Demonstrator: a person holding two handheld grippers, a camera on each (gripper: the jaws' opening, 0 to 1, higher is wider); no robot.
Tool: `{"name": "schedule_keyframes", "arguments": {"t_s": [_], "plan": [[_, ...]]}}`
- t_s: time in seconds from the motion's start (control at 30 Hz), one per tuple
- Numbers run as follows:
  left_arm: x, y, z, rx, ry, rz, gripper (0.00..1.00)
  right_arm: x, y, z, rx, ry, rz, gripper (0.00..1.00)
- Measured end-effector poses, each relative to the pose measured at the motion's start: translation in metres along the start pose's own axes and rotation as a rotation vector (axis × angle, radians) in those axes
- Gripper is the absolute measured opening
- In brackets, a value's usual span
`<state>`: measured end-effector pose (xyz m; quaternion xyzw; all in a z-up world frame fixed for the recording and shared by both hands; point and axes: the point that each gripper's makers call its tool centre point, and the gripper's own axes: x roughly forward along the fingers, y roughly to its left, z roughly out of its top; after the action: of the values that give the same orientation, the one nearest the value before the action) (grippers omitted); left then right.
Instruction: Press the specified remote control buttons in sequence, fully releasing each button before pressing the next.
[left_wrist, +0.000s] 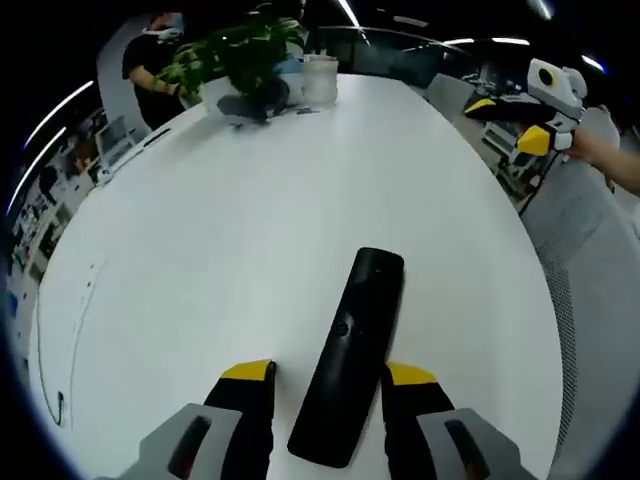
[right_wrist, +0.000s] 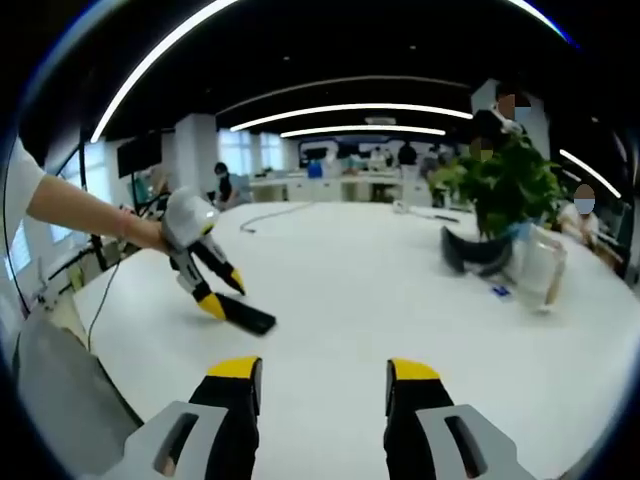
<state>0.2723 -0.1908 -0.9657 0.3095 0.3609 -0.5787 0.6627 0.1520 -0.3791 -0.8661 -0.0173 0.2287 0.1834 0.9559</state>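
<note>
remote (left_wrist: 352, 350) lies on table (left_wrist: 200, 260) between wide left tool (left_wrist: 330, 375); right tool (right_wrist: 322, 368) wide, empty.

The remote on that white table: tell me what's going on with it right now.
A person holds a two-jaw gripper in each hand. The left gripper has its open jaws on either side of the black remote control, which lies flat on the white table. The right gripper is open, holds nothing, and hangs off to the side above the table. A potted plant stands at the far end. No button looks pressed at this moment.
</note>
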Motion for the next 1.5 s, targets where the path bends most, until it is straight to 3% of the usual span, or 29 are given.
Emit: {"name": "schedule_keyframes", "arguments": {"t_s": [0.13,0.33,1.1,1.3,1.5], "plan": [[0.0,-0.01,0.001,0.051,-0.013,-0.024,0.27,-0.001,-0.002,0.0,0.018,-0.008,-0.001,0.46],[-0.001,-0.011,0.0,0.039,-0.033,-0.011,0.24,-0.001,-0.001,0.0,0.01,-0.012,0.003,0.42],[-0.003,-0.03,-0.005,0.037,-0.013,-0.023,0.23,0.001,0.004,-0.005,0.01,0.014,0.022,0.42],[-0.002,-0.037,-0.005,0.053,0.025,-0.025,0.23,0.002,0.004,-0.007,0.009,0.027,0.031,0.42],[-0.003,-0.042,-0.008,0.05,0.026,-0.025,0.23,0.002,0.004,-0.008,0.014,0.032,0.032,0.41]]}}
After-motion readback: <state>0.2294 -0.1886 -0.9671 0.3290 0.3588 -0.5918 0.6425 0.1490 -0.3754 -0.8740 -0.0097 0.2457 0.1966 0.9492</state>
